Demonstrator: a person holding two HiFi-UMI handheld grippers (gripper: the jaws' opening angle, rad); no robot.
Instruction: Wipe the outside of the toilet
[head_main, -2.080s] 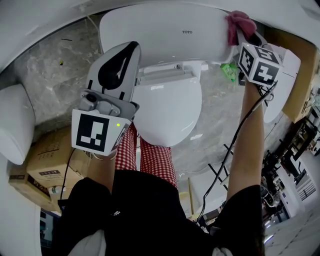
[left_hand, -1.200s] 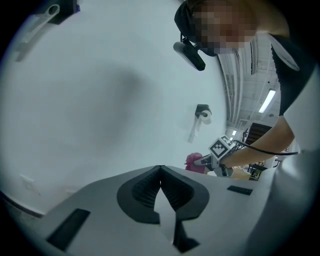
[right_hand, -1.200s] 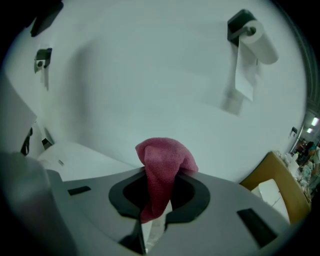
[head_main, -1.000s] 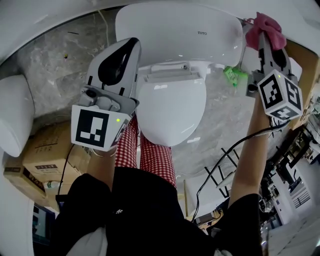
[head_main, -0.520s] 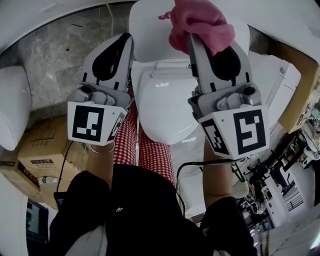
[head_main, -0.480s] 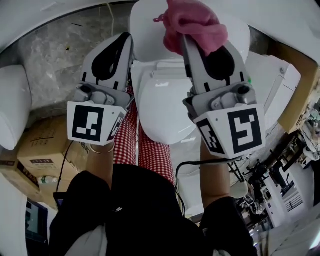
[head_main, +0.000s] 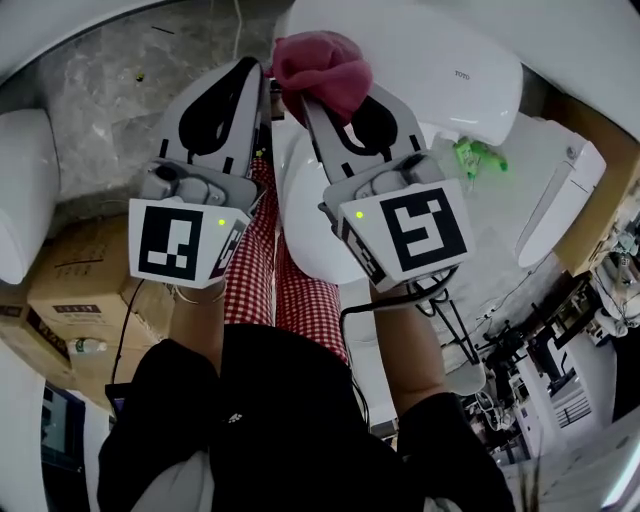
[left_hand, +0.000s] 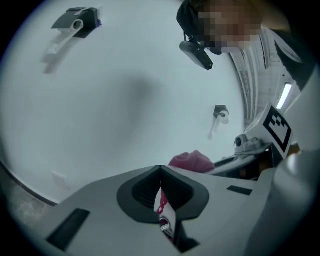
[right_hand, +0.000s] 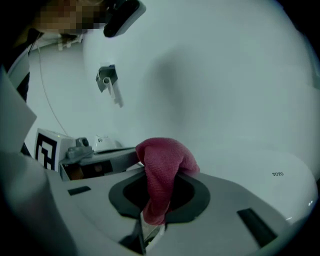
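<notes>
Pinching a pink cloth (head_main: 322, 68), the right gripper (head_main: 335, 105) hangs near the toilet (head_main: 440, 60) (white); the left gripper (left_hand: 160, 171) — jaws together.

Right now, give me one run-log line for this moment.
right gripper: shut on pink cloth | left gripper: shut, empty | cloth held clear of toilet, no wiping contact seen

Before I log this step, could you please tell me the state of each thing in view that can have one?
Left gripper: shut, nothing between its jaws.
Right gripper: shut on the pink cloth.
Pink cloth: bunched up, sticking out past the jaws.
Toilet lid: down, where it shows.
</notes>
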